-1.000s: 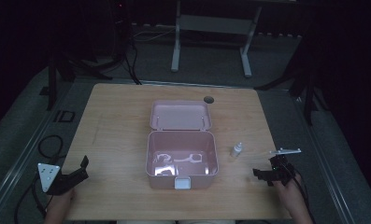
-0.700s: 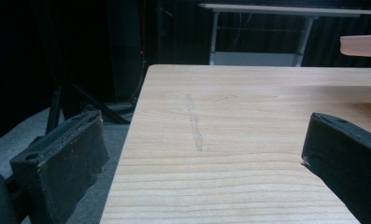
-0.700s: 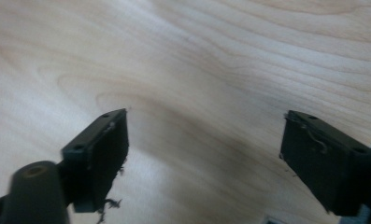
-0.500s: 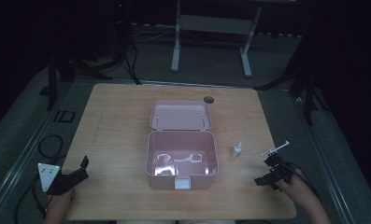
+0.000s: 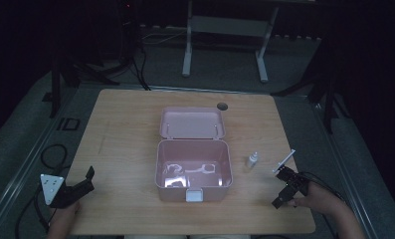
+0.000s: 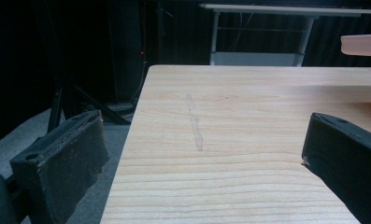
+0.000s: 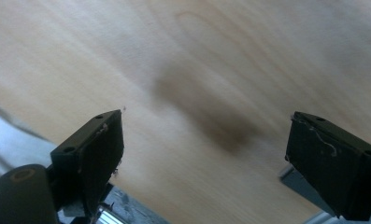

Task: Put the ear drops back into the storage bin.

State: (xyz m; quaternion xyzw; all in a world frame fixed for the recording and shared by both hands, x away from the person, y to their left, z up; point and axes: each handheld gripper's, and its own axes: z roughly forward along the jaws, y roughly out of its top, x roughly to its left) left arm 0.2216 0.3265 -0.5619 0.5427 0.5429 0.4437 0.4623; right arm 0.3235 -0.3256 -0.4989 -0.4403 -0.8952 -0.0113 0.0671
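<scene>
An open pink box (image 5: 194, 191) sits mid-table, its lid (image 5: 192, 122) folded back; pale shapes lie inside, too dim to identify. A small clear bottle (image 5: 252, 160) stands just right of it. My left gripper (image 5: 88, 180) rests near the front left corner, and its open jaws frame bare wood in the left gripper view (image 6: 202, 135). My right gripper (image 5: 283, 191) is near the front right corner, right of the bottle and angled toward the table's near edge. Its jaws (image 7: 204, 126) have just been opening and stand wide over bare wood with nothing between them.
The wooden table (image 5: 125, 129) has a round cable hole (image 5: 222, 106) behind the lid. The lid's edge (image 6: 363, 44) shows at the top right of the left gripper view. Dark floor, cables and a stand frame (image 5: 225, 30) lie beyond the table.
My right gripper has drifted slightly toward the near edge and turned from pointing left to pointing at that edge. My left gripper has stayed put.
</scene>
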